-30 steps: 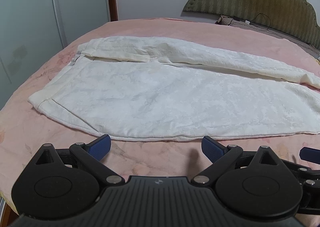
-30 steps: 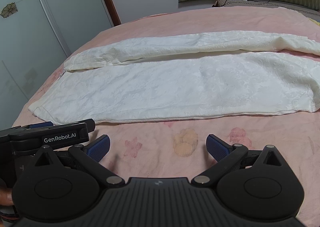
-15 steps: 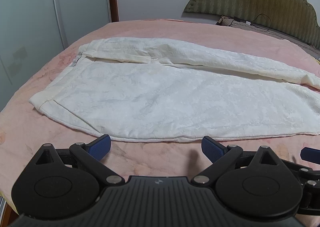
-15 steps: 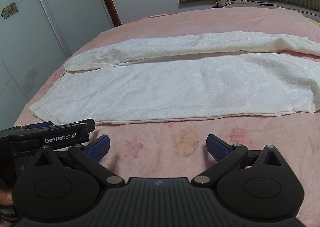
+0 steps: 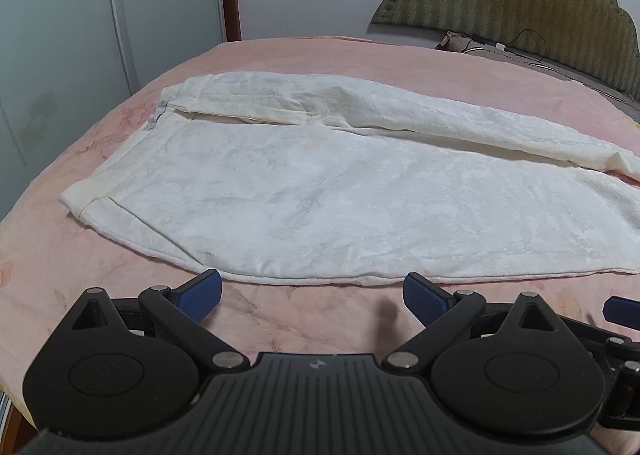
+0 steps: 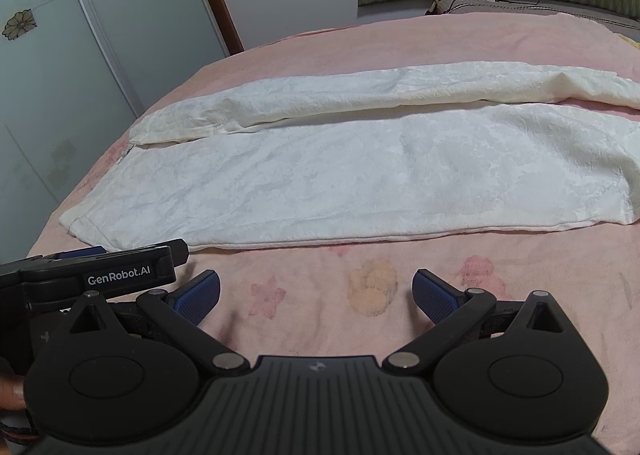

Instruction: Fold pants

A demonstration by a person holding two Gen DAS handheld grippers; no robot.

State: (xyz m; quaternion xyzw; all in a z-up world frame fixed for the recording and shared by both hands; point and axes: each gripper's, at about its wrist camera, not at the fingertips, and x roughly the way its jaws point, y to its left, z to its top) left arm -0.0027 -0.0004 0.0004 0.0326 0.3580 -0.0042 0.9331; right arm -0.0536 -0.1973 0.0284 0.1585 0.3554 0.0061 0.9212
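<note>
Pants point(image 5: 320, 195) flat on bed point(image 5: 300, 59), legs parted; left gripper point(image 5: 312, 295), right gripper point(image 6: 316, 295) jaws wide, empty, near hem-side edge, likely for grasp

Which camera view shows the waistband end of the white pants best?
The left wrist view: the waistband lies near, with its seam and open top visible. In the right wrist view the waistband is smaller, at the frame's left, near the other tool's body.

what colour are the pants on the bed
White to cream, with a faint tone-on-tone woven texture; the pants show best in the right wrist view.
</note>
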